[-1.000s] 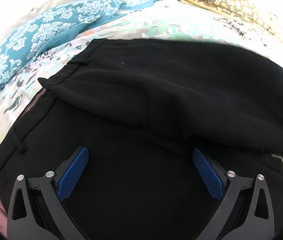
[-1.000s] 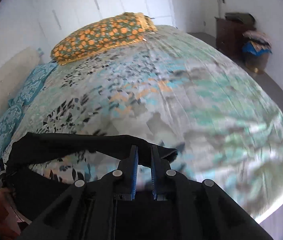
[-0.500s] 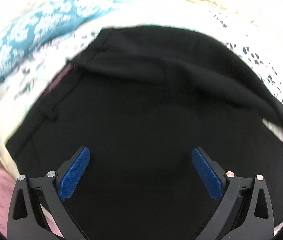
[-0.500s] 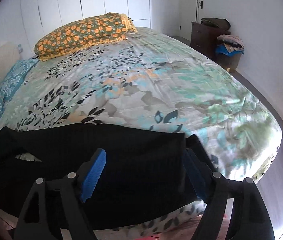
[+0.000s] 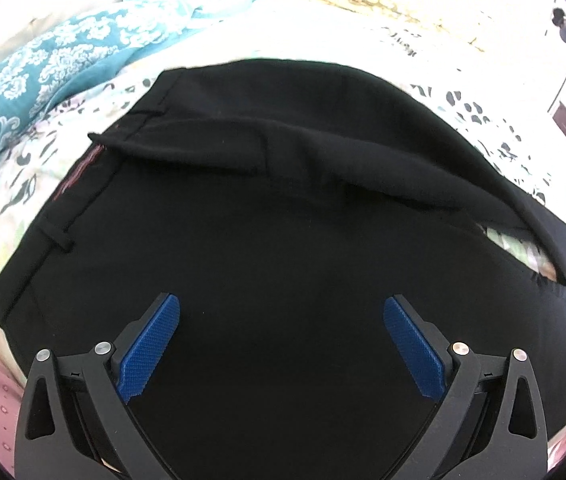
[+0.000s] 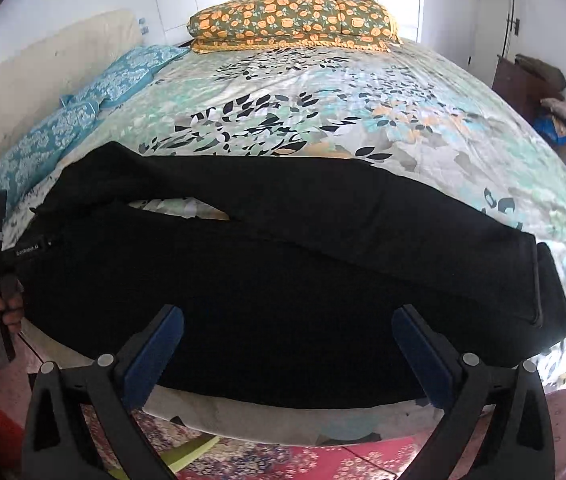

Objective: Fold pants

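Bed (image 6: 363,92) under a floral spread, filling most of the right wrist view. Black pants (image 6: 283,264) laid lengthwise along its near edge, one leg folded roughly over the other, a gap of spread showing between the legs. Orange-flowered pillow (image 6: 295,20) at the head, well apart; teal pillow (image 6: 83,116) just beside the waistband end. Left claw (image 5: 281,338) wide open above the seat of the pants, gripping nothing. Right claw (image 6: 287,354) likewise spread wide, empty, near the leg's lower edge. Likely trouble: legs misaligned, so a crosswise fold locking in the skew; near edge overhanging, so cloth sliding off the bed.
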Demonstrator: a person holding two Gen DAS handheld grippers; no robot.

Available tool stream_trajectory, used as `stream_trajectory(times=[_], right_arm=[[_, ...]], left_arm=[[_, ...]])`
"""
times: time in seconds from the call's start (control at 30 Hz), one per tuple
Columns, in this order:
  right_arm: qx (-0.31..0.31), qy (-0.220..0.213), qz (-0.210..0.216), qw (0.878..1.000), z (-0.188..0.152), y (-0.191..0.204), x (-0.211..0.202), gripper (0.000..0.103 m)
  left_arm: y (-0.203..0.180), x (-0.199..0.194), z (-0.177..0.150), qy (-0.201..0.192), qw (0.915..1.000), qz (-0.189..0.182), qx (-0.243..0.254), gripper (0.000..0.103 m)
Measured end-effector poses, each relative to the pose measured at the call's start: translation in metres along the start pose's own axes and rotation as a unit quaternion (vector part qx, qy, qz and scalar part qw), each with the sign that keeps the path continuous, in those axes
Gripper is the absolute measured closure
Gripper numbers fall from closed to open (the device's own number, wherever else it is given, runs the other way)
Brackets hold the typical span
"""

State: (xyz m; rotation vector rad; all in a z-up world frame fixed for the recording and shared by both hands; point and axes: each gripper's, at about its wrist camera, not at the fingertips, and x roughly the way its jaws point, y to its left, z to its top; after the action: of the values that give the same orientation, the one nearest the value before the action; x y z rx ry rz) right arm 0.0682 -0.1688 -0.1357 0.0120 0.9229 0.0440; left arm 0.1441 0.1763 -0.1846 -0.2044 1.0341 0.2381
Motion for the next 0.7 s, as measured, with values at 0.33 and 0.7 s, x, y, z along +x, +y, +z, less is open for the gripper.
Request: stream_trajectory(times=[0.33,0.7], right_arm=[[0.018,0.006,-0.022,1.0,-0.004,-0.013,0.01,0.0],[0.038,0.003,-0.033,0.999,0.0,-0.024,0.019,0.0]], left_arm=[[-0.009,0.012,-0.008,0.021,0.9987,0.034,0.031,0.001],[-0.01,0.017,-0.013,0.033,0.998,0.035,0.041,0.0]])
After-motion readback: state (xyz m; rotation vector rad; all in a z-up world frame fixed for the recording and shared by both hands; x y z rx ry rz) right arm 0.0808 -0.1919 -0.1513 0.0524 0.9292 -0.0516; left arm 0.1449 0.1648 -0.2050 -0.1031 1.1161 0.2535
